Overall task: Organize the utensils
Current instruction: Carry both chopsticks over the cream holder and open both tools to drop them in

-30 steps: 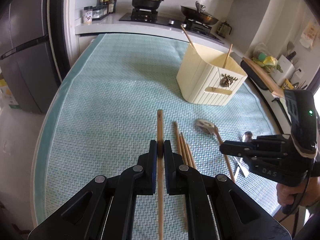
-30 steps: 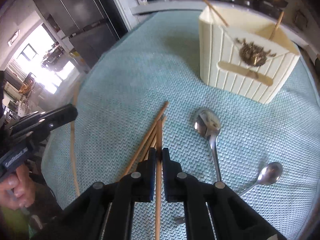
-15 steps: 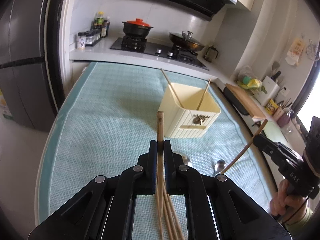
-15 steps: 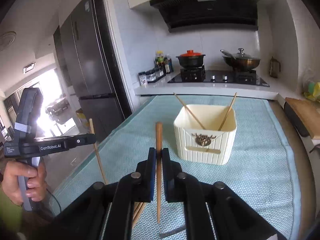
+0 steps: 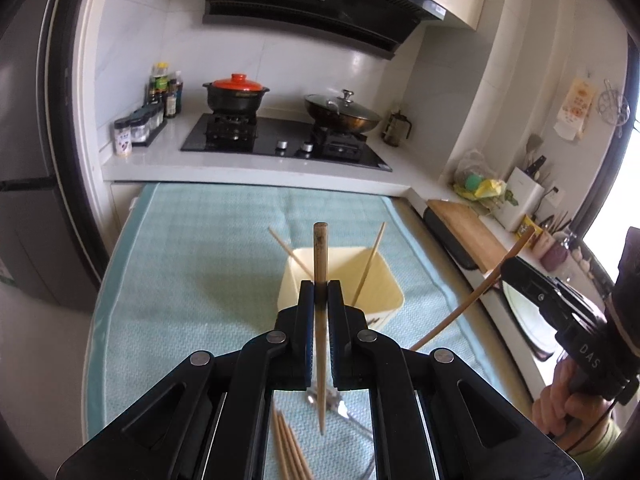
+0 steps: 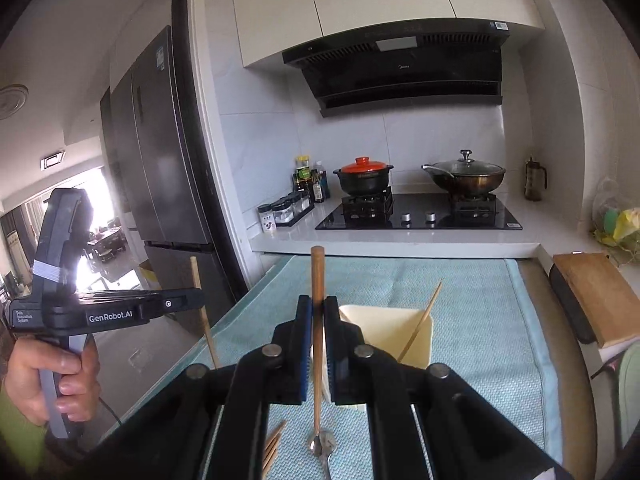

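My left gripper [image 5: 320, 294] is shut on a wooden chopstick [image 5: 320, 252] and holds it upright above the teal table mat [image 5: 192, 280]. My right gripper [image 6: 318, 310] is shut on another chopstick [image 6: 317, 272], also lifted. The cream utensil holder [image 5: 372, 284] stands ahead with two chopsticks leaning in it; it also shows in the right wrist view [image 6: 392, 328]. Several loose chopsticks [image 5: 290, 452] and a spoon [image 6: 322, 444] lie on the mat below. The right gripper's chopstick [image 5: 472, 296] shows at right in the left wrist view; the left one's [image 6: 204, 312] at left in the right wrist view.
A counter behind the table carries a hob with a red-lidded pot [image 5: 236, 94] and a lidded wok [image 5: 342, 114]. Spice jars [image 5: 136, 128] stand at its left. A fridge [image 6: 160, 168] is at left. A wooden board [image 5: 464, 234] lies at right.
Both grippers have lifted their chopsticks off the mat and tilted upward, moving closer to the utensil holder. The loose chopsticks and spoons stay on the mat.
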The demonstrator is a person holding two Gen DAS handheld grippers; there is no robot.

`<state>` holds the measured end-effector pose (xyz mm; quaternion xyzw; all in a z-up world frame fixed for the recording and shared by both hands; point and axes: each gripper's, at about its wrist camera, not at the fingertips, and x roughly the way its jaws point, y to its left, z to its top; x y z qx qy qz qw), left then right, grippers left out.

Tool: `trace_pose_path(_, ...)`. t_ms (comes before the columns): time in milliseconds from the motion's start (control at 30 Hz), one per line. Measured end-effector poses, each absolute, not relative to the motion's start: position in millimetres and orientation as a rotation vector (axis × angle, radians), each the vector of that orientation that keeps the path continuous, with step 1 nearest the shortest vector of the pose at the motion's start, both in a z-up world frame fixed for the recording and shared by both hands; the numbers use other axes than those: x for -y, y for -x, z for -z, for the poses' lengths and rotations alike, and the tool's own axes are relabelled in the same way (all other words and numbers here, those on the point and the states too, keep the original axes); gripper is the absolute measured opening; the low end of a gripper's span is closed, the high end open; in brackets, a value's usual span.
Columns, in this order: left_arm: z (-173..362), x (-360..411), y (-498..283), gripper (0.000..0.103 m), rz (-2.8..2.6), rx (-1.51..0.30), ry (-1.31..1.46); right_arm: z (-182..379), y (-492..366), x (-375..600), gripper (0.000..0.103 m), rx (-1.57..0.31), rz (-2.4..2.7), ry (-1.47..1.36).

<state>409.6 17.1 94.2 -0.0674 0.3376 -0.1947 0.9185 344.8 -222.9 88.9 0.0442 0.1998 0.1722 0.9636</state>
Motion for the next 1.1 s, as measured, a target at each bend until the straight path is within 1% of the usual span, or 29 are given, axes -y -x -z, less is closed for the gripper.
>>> trace_pose_path(200, -122.0, 3.7, -463.1, 0.004, 0.4, -0.655, 0.166, -119.7, -383.3, 228.0, 0.006, -0.356, -0.312, -0.073)
trace_pose_path(300, -125.6, 13.1, -488.7, 0.004, 0.397, -0.648, 0.182, -124.4, -404.1, 228.9, 0.006, -0.342, -0.294, -0.061)
trace_pose_path(400, -119.8, 24.1, -512.7, 0.004, 0.381, -0.647, 0.173, -117.9, -429.7, 228.0, 0.006, -0.363, -0.276, -0.044)
trace_pose_path(500, -101.3, 35.3, -536.6, 0.004, 0.359, -0.677, 0.158, -99.4, -459.6, 228.4, 0.006, -0.433, -0.277, -0.052)
trace_pose_path(700, -44.6, 46.9, -574.9, 0.004, 0.33, -0.8, 0.157, -47.0, -505.6, 229.0, 0.006, -0.602, -0.296, -0.105)
trace_pose_path(967, 8.3, 62.1, -593.0, 0.006, 0.305, -0.944, 0.102, -7.7, -533.9, 228.7, 0.007, -0.752, -0.294, -0.135)
trace_pose_path(1000, 11.5, 63.9, -592.9, 0.008, 0.294, -0.956, 0.091, -5.0, -536.5, 228.7, 0.009, -0.765, -0.279, -0.133)
trace_pose_path(1033, 13.0, 63.7, -592.6, 0.02, 0.289, -0.962, 0.085, -3.4, -538.6, 228.3, 0.013, -0.774, -0.269, -0.125)
trace_pose_path(1067, 12.6, 63.0, -590.7, 0.039, 0.285, -0.961, 0.081, -3.6, -539.3, 228.5, 0.026, -0.773, -0.26, -0.12)
trace_pose_path(1100, 9.9, 61.4, -586.2, 0.05, 0.276, -0.95, 0.075, -6.1, -539.0, 229.1, 0.043, -0.765, -0.249, -0.115)
